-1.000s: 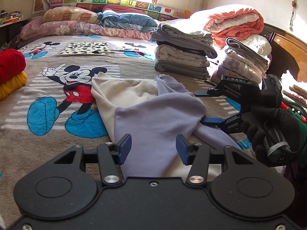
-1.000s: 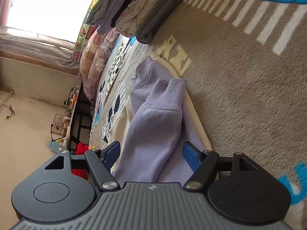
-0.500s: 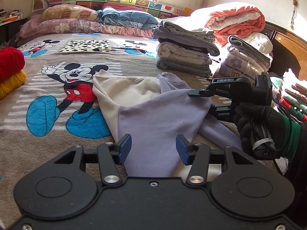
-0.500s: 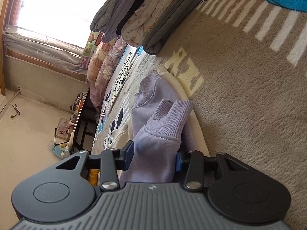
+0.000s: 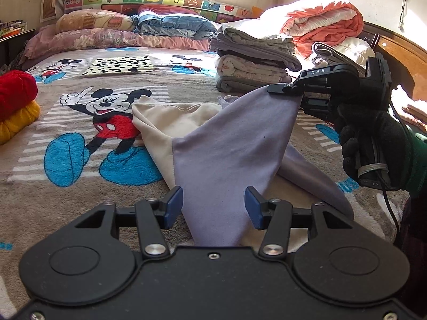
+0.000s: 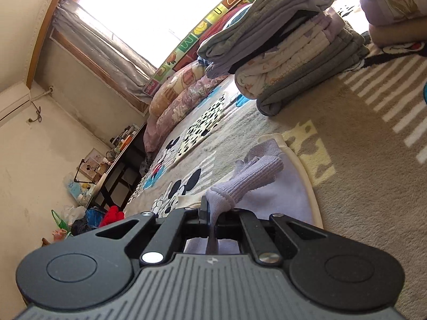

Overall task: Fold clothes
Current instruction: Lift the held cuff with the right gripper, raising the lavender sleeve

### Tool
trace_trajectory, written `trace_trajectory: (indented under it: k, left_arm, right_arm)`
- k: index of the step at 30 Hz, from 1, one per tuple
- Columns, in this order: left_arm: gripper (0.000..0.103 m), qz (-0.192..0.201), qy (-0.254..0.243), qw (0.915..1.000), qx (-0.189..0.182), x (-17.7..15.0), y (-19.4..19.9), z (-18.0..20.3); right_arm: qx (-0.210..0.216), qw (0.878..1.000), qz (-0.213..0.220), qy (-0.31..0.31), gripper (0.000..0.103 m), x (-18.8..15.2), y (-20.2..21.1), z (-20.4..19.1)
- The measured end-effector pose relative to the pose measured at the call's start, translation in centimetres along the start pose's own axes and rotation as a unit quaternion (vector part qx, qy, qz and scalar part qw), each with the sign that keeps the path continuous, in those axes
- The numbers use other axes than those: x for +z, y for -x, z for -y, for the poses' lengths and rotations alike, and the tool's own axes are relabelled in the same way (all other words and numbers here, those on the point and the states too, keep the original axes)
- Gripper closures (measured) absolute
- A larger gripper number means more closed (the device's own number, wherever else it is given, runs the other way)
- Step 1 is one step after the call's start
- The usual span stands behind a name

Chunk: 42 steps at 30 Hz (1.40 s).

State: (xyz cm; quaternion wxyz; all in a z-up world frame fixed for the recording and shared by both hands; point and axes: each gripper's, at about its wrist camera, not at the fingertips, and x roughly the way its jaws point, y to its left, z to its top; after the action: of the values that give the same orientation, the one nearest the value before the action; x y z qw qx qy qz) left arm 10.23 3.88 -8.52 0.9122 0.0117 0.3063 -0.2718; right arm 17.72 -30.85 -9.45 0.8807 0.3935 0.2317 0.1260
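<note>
Sunlit from a window behind the pillows, the bed's Mickey Mouse blanket (image 5: 88, 122) carries a lilac and cream sweatshirt (image 5: 229, 144) near its front edge, with folded stacks (image 5: 253, 61) toward the far right corner. Its lilac sleeve (image 6: 248, 178) is pinched at the ribbed cuff by the right gripper (image 6: 210, 213) and lifted off the blanket. Directly before the sweatshirt's near hem, the left gripper (image 5: 213, 208) has its jaws spread, gripping nothing.
</note>
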Motion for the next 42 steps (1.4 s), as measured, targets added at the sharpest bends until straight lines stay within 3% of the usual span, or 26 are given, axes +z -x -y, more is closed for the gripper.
trace_trajectory:
  k: [5,10,15,17,19,26,28,31,34,42]
  left_arm:
    - [0.052,-0.004,-0.087,0.9962,0.002,-1.1,0.6,3.2]
    - [0.052,-0.026,-0.2,0.977,0.068,-4.1,-0.1,6.5]
    - [0.052,-0.038,-0.214,0.9687,0.119,-5.2,-1.3,6.2]
    - [0.052,-0.038,-0.208,0.9684,0.132,-5.2,-1.7,6.0]
    - [0.065,-0.033,-0.202,0.9692,0.136,-5.1,-1.8,5.9]
    - [0.067,-0.043,-0.166,0.9714,0.164,-5.1,-2.9,6.1]
    - [0.089,-0.047,-0.179,0.9664,0.178,-5.4,-2.9,6.6]
    - [0.095,-0.053,-0.197,0.96,0.191,-5.9,-3.2,7.3]
    - [0.096,-0.059,-0.219,0.9541,0.196,-6.4,-3.4,7.7]
    - [0.097,-0.069,-0.229,0.9528,0.188,-6.5,-3.1,7.6]
  right_arm:
    - [0.004,1.0,0.001,0.008,0.098,1.5,0.6,-1.5]
    - [0.009,1.0,0.005,0.024,0.098,2.3,1.9,-3.1]
    - [0.008,1.0,0.009,0.028,0.098,3.0,2.9,-3.6]
    - [0.008,1.0,0.008,0.029,0.098,3.3,3.2,-3.7]
    - [0.01,1.0,0.003,0.024,0.098,3.4,3.3,-3.6]
    - [0.022,1.0,-0.007,0.009,0.098,3.4,3.6,-3.5]
    - [0.029,0.999,-0.005,0.013,0.098,3.4,3.9,-3.9]
    - [0.038,0.999,0.002,0.017,0.098,3.5,4.4,-4.6]
    - [0.039,0.999,-0.001,0.022,0.098,3.4,4.7,-4.7]
    - [0.01,1.0,0.015,-0.01,0.098,1.7,7.1,-0.5]
